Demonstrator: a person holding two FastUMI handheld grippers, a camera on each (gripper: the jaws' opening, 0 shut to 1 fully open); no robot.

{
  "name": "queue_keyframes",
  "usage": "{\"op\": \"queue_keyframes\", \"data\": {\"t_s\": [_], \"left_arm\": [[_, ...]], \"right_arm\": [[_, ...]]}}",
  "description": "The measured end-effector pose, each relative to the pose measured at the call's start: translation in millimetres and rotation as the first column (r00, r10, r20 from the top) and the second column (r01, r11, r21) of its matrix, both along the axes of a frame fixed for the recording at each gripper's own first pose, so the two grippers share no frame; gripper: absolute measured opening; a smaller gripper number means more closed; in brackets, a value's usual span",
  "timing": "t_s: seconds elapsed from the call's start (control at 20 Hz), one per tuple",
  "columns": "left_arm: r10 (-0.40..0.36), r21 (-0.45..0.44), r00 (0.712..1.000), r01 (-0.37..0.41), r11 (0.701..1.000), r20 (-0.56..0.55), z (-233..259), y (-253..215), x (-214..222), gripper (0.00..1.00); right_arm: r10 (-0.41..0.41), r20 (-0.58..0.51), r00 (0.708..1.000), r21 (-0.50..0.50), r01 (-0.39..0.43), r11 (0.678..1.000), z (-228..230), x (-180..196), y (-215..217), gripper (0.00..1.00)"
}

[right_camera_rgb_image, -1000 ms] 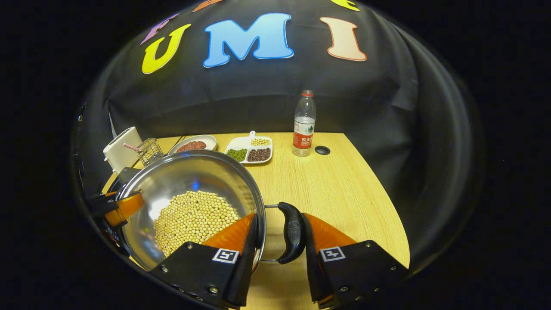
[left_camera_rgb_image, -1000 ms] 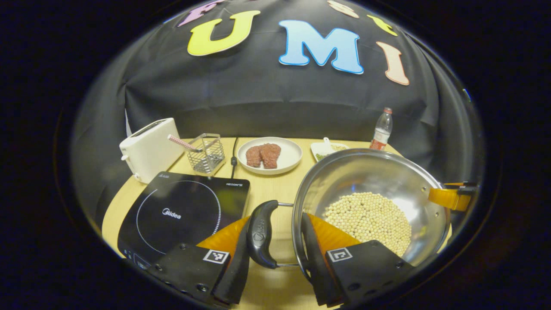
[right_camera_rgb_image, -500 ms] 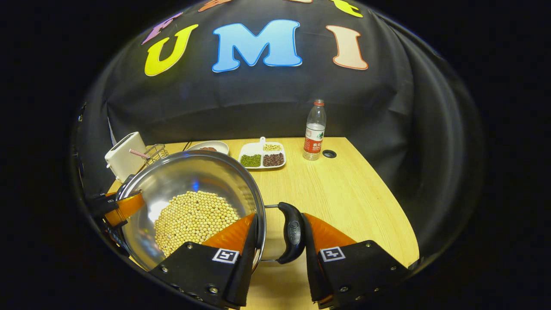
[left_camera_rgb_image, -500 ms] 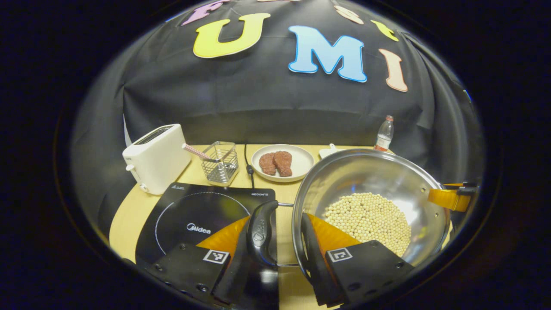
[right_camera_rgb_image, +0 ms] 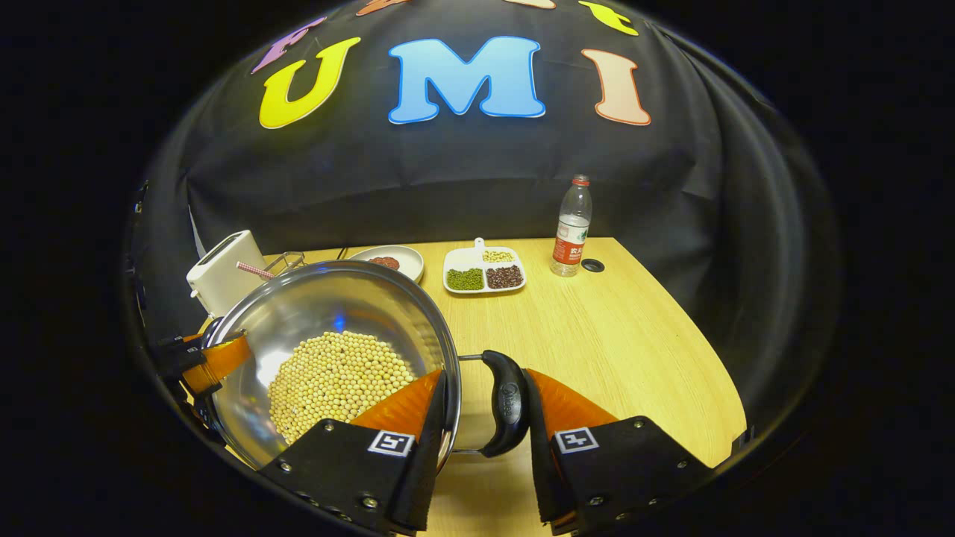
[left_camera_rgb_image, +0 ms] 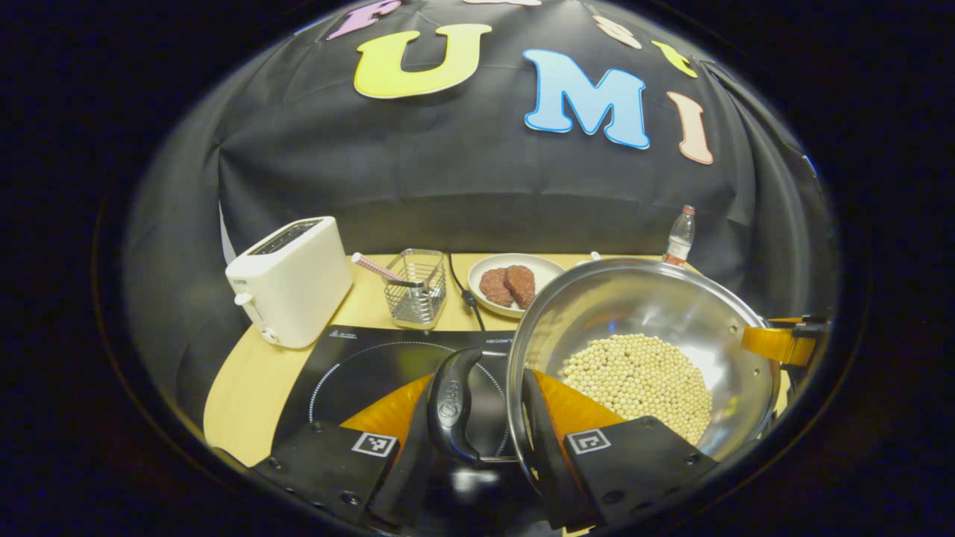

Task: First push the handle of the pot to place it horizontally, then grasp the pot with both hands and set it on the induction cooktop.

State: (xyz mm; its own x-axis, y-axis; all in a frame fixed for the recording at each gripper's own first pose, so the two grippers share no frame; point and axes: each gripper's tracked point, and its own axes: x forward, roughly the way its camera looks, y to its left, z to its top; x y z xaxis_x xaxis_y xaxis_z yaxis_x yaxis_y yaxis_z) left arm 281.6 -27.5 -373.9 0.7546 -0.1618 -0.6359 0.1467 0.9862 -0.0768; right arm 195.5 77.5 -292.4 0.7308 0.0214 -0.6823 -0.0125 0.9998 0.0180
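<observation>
The pot, a wide steel bowl-shaped vessel part-filled with pale soybeans, is held between the two grippers. In the left gripper view, the left gripper straddles the pot's rim: one finger sits inside the bowl against the wall, the other outside the black side handle, so both the handle and the rim lie between the fingers. Whether both fingers truly press is hard to judge from this angle, though the gap looks closed on handle and rim.

In the right gripper view, the right gripper takes the opposite handle the same way, one finger inside the bowl, one outside the handle.

The two handles point outward to opposite sides, so the pot's long axis runs from one gripper to the other, with each handle lying flat and level with the rim.

In the left gripper view, the pot's left edge and handle hang above the induction cooktop, the black glass showing directly beneath the fingers. The cooktop lies on the wooden counter, with a white toaster and a wire basket behind it.
</observation>
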Motion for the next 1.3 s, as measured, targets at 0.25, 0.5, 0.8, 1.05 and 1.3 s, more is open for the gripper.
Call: {"op": "queue_keyframes", "data": {"t_s": [0.25, 0.5, 0.8, 1.05, 1.3], "left_arm": [[0.007, -0.005, 1.000, -0.007, 1.000, -0.007, -4.5, 25.8, 0.5, 0.65], [0.029, -0.008, 0.999, -0.029, 1.000, -0.021, -8.0, 51.0, 1.3, 0.68], [0.066, 0.004, 0.997, -0.066, 0.998, -0.038, -12.5, 85.2, 5.3, 0.65], [0.088, 0.021, 0.995, -0.087, 0.996, -0.052, -17.5, 109.3, 7.7, 0.65], [0.102, 0.034, 0.992, -0.100, 0.994, -0.068, -29.0, 127.7, 14.7, 0.65]], "right_arm": [[0.006, -0.006, 1.000, 0.003, -0.006, 1.000, -3.3, -0.7, 34.1, 0.54], [0.041, -0.015, 0.999, -0.010, -0.041, 0.999, -5.2, 3.5, 71.3, 0.54], [0.088, -0.027, 0.996, 0.002, -0.088, 0.996, -13.8, 15.1, 110.8, 0.54], [0.113, -0.042, 0.993, 0.011, -0.112, 0.994, -19.6, 22.7, 151.5, 0.54], [0.127, -0.062, 0.990, 0.026, -0.126, 0.992, -29.4, 26.2, 176.4, 0.54]]}}
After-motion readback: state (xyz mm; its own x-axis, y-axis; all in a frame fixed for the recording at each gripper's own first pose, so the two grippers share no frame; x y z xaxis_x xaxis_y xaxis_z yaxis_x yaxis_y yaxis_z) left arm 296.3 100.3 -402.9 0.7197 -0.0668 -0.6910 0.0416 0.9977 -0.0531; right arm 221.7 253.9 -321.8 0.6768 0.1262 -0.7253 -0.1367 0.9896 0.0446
